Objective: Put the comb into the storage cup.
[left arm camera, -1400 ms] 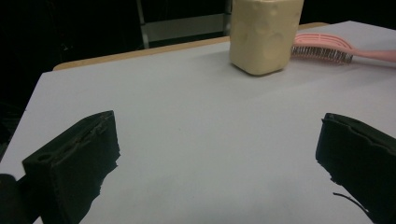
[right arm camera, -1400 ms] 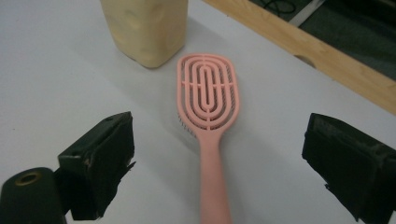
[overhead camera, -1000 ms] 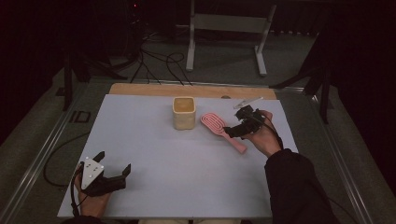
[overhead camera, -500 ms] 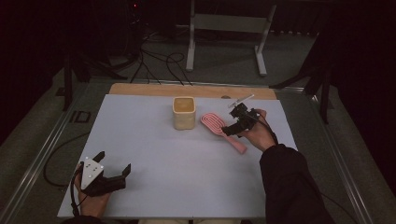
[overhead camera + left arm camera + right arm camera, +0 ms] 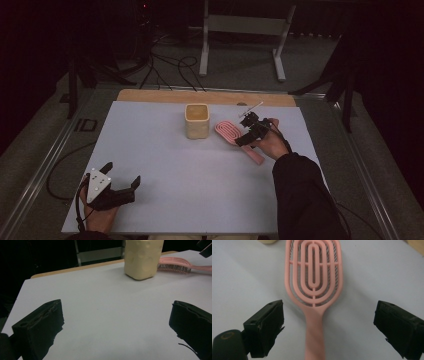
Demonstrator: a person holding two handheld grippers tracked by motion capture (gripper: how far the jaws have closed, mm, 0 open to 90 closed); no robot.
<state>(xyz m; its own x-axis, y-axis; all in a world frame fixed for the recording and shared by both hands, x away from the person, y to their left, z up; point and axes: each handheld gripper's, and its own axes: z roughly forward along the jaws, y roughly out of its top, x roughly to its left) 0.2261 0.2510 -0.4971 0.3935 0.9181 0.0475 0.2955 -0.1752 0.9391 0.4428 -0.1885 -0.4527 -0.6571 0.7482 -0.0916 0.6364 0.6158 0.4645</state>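
right now the right hand-held gripper point(image 5: 327, 327), jaws wide and empty, straddles the pink hairbrush point(image 5: 313, 277) handle lengthwise near the worktop's point(image 5: 165, 165) far right corner.

1. I brought the right gripper point(image 5: 248, 131) a little to the left and farther across the table, from beside the handle of the pink hairbrush point(image 5: 235, 136) to right over it.
2. My right hand point(image 5: 270, 143) and sleeve followed, so the forearm reached farther up the table than a second ago.
3. That gripper's jaws ended wide apart, one on each side of the brush's handle where it meets the head, not touching it.
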